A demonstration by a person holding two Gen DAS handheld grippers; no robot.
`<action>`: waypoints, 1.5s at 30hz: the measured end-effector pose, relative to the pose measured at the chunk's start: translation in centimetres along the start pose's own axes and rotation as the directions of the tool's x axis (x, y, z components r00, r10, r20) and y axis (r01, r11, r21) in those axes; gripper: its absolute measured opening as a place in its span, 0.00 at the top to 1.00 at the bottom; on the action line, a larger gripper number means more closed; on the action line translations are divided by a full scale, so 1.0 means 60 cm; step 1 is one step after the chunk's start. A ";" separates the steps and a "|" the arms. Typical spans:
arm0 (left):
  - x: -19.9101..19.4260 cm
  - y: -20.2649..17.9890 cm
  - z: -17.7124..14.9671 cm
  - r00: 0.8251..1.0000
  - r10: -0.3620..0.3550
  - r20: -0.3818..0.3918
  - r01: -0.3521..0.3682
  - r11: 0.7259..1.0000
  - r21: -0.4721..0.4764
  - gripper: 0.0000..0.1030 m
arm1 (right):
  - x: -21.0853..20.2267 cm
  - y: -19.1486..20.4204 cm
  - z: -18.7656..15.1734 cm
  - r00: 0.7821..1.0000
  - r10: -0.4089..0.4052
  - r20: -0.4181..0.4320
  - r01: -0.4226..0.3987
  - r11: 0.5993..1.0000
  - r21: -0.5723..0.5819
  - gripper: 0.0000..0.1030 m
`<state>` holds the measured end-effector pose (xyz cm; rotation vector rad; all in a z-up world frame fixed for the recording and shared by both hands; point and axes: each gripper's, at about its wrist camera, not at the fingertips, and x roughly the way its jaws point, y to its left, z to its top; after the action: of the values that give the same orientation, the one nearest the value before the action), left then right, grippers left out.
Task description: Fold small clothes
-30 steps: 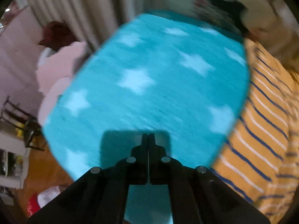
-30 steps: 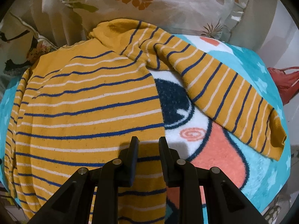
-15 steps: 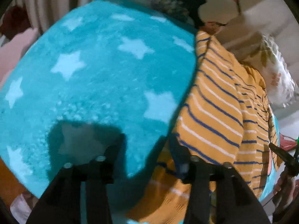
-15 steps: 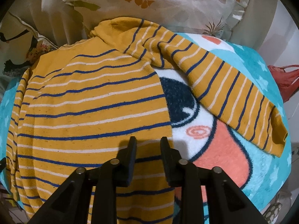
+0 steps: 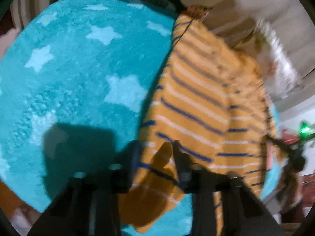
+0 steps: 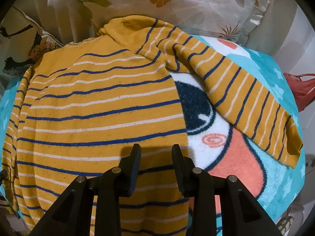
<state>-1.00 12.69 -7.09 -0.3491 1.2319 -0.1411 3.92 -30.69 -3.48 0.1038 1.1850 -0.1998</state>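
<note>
I see one garment, a mustard-yellow sweater (image 6: 102, 108) with thin navy and white stripes, lying spread flat on the bed's turquoise star blanket (image 5: 78, 63). Its neck end lies toward the pillows at the head of the bed, its hem toward me. One sleeve (image 6: 246, 102) runs out diagonally toward the bed's right edge, lying flat, its plain yellow cuff near that edge. From my left view, which is blurred, the other sleeve (image 5: 155, 192) lies along the body's left side, its yellow cuff end on the blanket.
</note>
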 end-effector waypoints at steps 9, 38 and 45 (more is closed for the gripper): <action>-0.021 0.017 0.026 0.947 0.317 0.054 -0.318 0.948 0.007 0.97 | -0.001 -0.010 0.001 1.000 -0.009 0.005 0.009 1.000 0.008 0.66; -0.044 -0.042 -0.106 0.980 0.191 0.052 -0.182 0.974 -0.137 0.51 | -0.034 -0.098 -0.118 0.988 0.143 -0.052 -0.142 0.990 0.007 0.58; -0.100 0.055 -0.084 0.909 0.397 0.130 -0.365 0.906 -0.213 0.48 | -0.038 -0.073 -0.115 0.985 0.171 -0.031 -0.173 0.983 -0.059 0.58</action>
<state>-8.01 16.60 -4.25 -0.2662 1.1228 0.3389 -4.09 -33.47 -3.85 0.1546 1.2002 -0.0103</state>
